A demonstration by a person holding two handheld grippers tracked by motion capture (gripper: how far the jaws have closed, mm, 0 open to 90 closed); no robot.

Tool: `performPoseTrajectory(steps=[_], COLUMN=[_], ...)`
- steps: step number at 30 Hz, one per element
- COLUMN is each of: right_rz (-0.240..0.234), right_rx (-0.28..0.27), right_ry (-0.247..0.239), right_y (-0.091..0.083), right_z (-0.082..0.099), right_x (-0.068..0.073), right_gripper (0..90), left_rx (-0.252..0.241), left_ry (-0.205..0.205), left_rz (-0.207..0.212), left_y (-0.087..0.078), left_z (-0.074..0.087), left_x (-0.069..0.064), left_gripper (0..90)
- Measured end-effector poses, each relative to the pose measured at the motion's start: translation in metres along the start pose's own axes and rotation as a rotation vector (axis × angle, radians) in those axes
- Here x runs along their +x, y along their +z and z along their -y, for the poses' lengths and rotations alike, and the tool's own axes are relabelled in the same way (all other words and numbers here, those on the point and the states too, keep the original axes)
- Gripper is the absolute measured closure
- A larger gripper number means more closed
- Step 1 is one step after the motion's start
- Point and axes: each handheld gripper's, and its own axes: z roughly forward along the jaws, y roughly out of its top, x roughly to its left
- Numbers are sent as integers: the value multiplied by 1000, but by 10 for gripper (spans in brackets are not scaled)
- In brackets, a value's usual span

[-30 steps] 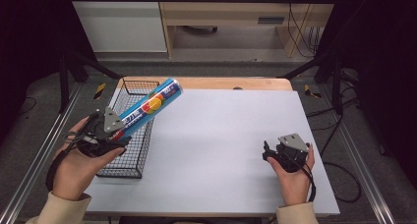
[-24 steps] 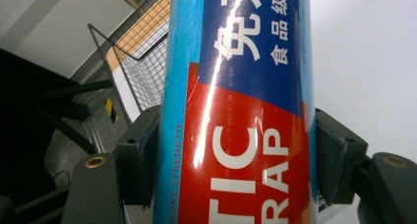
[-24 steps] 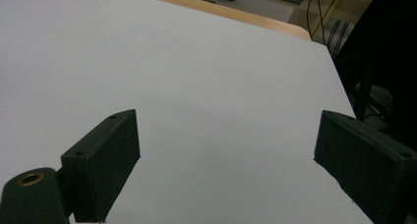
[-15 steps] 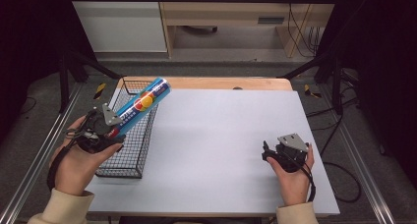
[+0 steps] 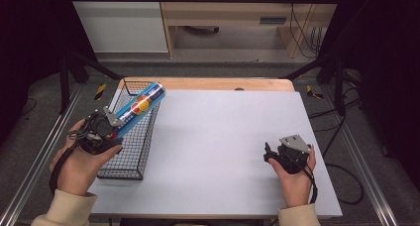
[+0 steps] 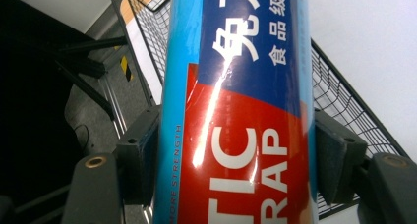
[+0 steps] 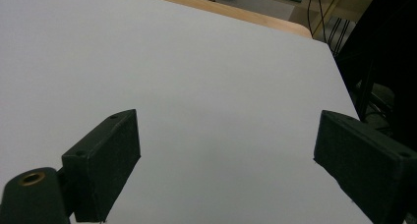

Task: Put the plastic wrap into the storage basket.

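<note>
A long blue roll of plastic wrap (image 5: 141,107) with a red and orange label is tilted above the black wire basket (image 5: 130,172), its far end pointing up and to the right. My left gripper (image 5: 116,127) is shut on the roll's lower end. In the left gripper view the roll (image 6: 236,62) runs up between both pads (image 6: 140,155), which press its sides, and the basket (image 6: 344,101) lies beneath. My right gripper (image 5: 270,154) rests low over the table's right front part, and in its own view the right gripper (image 7: 226,160) is open on bare table.
The white table top (image 5: 223,137) has a wooden strip along its far edge (image 5: 213,84). The basket stands at the table's left side. Metal rails run along the floor on both sides, and cables lie at the right.
My left hand has carried the roll a little to the left, so its far end now hangs over the basket's far part. The right hand has stayed put.
</note>
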Motion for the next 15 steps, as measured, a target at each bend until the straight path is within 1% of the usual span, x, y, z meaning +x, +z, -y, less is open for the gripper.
performPoseTrajectory(steps=[9, 12, 15], right_rz=[0, 0, 0], right_rx=[-1, -1, -3], right_ry=[7, 7, 7], right_y=[-1, -1, -1], right_z=[0, 0, 0], right_x=[-2, -2, -2], right_gripper=[106, 106, 107], left_rx=[57, 80, 88], left_ry=[-34, -45, -66], left_rz=[-9, -18, -14], left_y=[9, 13, 17], left_z=[4, 6, 7], left_x=[-2, -2, -1], left_gripper=[317, 318, 318])
